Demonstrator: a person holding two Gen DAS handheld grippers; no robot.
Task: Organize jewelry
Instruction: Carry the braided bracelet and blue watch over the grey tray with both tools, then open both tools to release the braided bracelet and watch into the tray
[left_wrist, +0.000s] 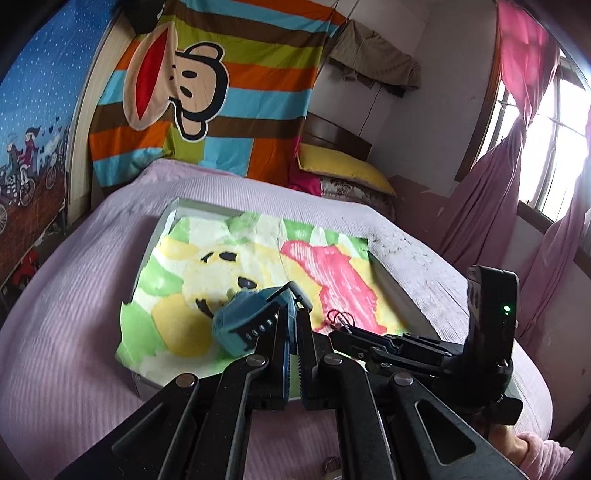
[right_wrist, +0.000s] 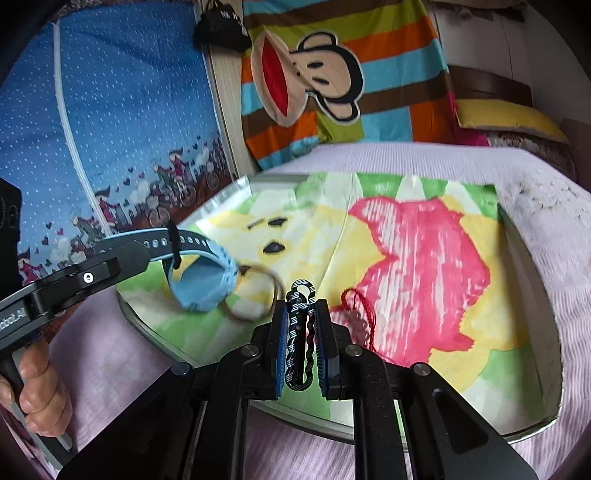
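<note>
My left gripper (left_wrist: 291, 314) is shut on the strap of a blue watch (left_wrist: 243, 325) and holds it above the tray (left_wrist: 399, 295); it also shows in the right wrist view (right_wrist: 201, 273), with a metal ring (right_wrist: 255, 295) hanging under it. My right gripper (right_wrist: 301, 314) is shut on a black patterned wavy clip (right_wrist: 300, 332) over the tray's near edge. A red cord with a dark beaded piece (right_wrist: 356, 317) lies on the tray's colourful cloth (right_wrist: 417, 258), just right of the right gripper; it shows in the left wrist view too (left_wrist: 338, 317).
The tray (right_wrist: 554, 332) sits on a pink bedspread (left_wrist: 74, 295). Pillows (left_wrist: 347, 173) lie at the bed's head. A striped monkey blanket (left_wrist: 207, 92) hangs behind. Pink curtains (left_wrist: 491, 206) and a window are to the right.
</note>
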